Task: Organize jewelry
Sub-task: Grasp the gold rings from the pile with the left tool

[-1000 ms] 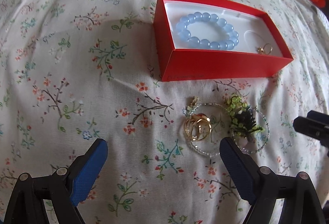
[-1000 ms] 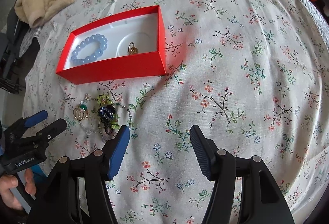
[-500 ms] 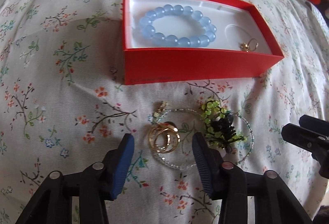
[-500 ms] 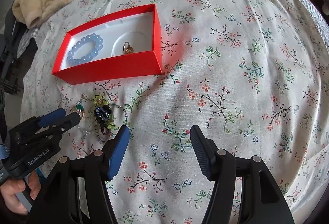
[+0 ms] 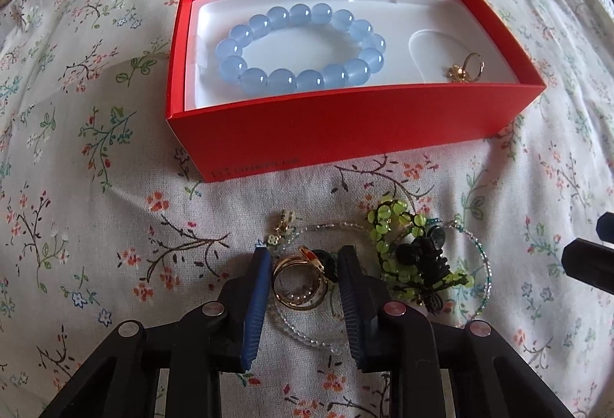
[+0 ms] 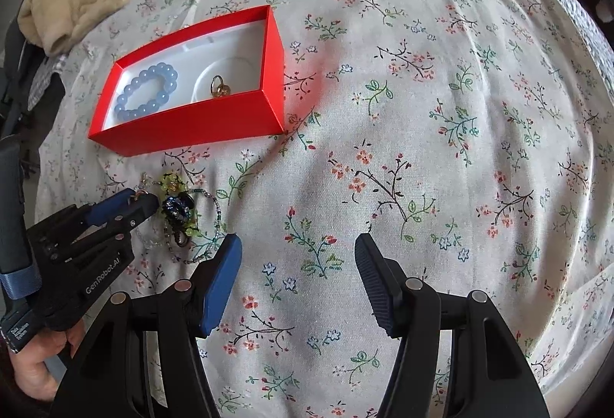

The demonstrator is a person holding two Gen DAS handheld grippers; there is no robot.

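left jaws closing — gold rings (image 5: 301, 287) between

Two black plastic handheld grippers with ribbed blue finger pads and round silver screws: the left gripper (image 6: 132, 201), lettered "GenRobot.AI" in white, has a dark handle with a blue collar below that lettering; the right gripper (image 6: 297, 264) matches.
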